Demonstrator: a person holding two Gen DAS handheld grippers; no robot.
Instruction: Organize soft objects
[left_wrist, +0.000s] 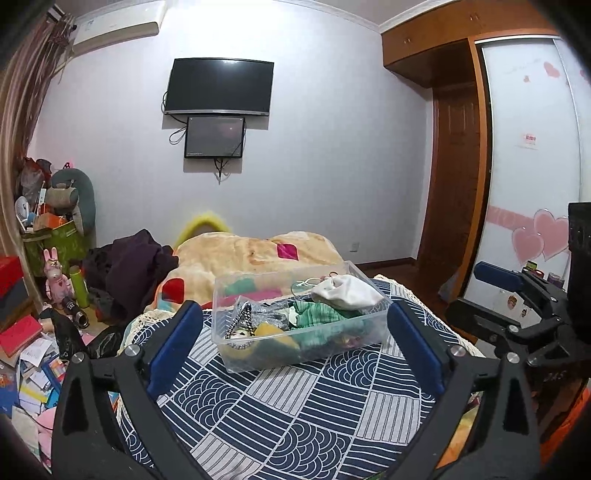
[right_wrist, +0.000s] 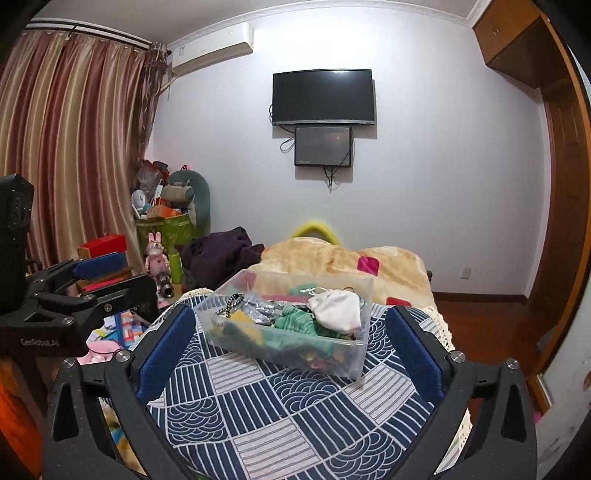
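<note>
A clear plastic bin stands on a blue-and-white patterned cushion. It holds a white cloth, green fabric, a yellow plush and a beaded chain. My left gripper is open and empty, its jaws wide on either side of the bin, short of it. In the right wrist view the bin sits ahead with the white cloth on top. My right gripper is open and empty, also short of the bin. Each gripper shows at the other view's edge.
A tan blanket and dark clothes lie behind the bin. Books, boxes and toys clutter the floor at left. A TV hangs on the far wall. A wardrobe stands at right, curtains at left.
</note>
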